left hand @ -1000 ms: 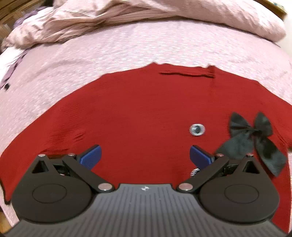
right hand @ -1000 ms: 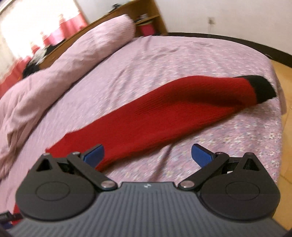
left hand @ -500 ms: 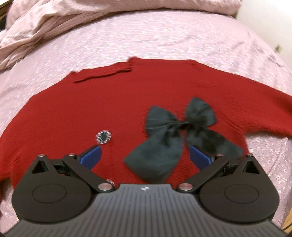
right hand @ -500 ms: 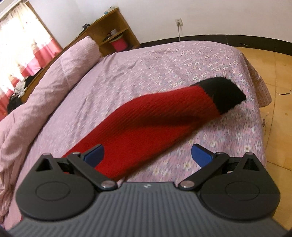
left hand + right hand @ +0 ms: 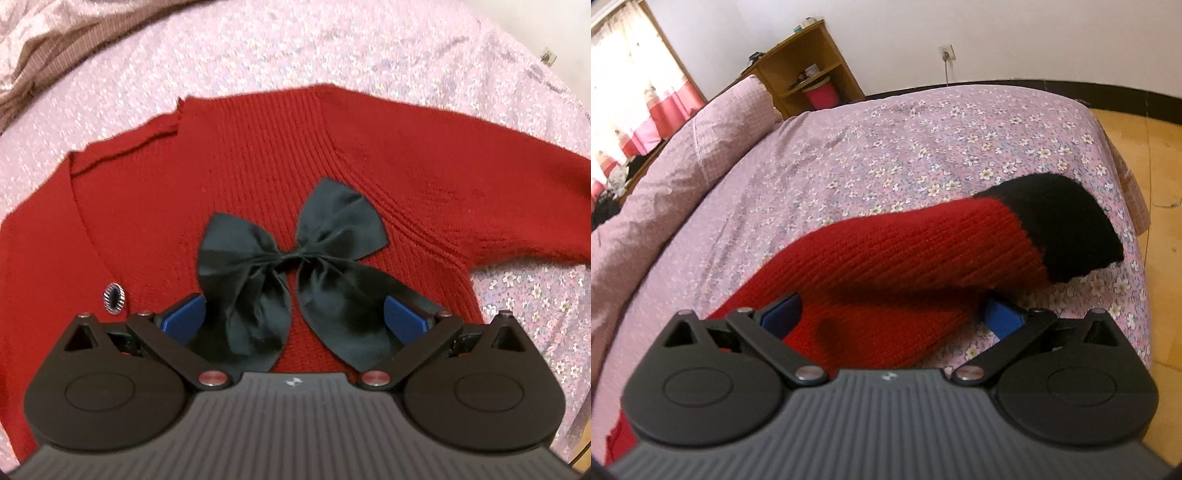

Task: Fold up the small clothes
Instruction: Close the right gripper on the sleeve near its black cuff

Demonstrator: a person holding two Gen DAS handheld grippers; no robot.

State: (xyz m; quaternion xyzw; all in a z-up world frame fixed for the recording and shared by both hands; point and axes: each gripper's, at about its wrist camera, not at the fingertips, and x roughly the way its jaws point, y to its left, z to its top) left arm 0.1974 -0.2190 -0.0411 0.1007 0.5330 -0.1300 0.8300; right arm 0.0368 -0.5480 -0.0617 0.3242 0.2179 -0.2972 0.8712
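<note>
Both tongs have closed in on the sweater since a second ago. Nearest, the left tongs (image 5: 293, 314) stand spread over the black bow (image 5: 291, 273) on the chest, pinching nothing. The right tongs (image 5: 892, 312) are spread astride the red sleeve (image 5: 905, 266), whether touching it I cannot tell. One red sweater (image 5: 369, 155) lies flat and unfolded on the flowered bed (image 5: 923, 147), its black cuff (image 5: 1067, 229) near the edge. No fold looks made yet; all are left. Counted: one bow, one silver button (image 5: 114, 293), one sleeve in view. Beyond, one quilt (image 5: 683, 173), one shelf (image 5: 809, 70).
</note>
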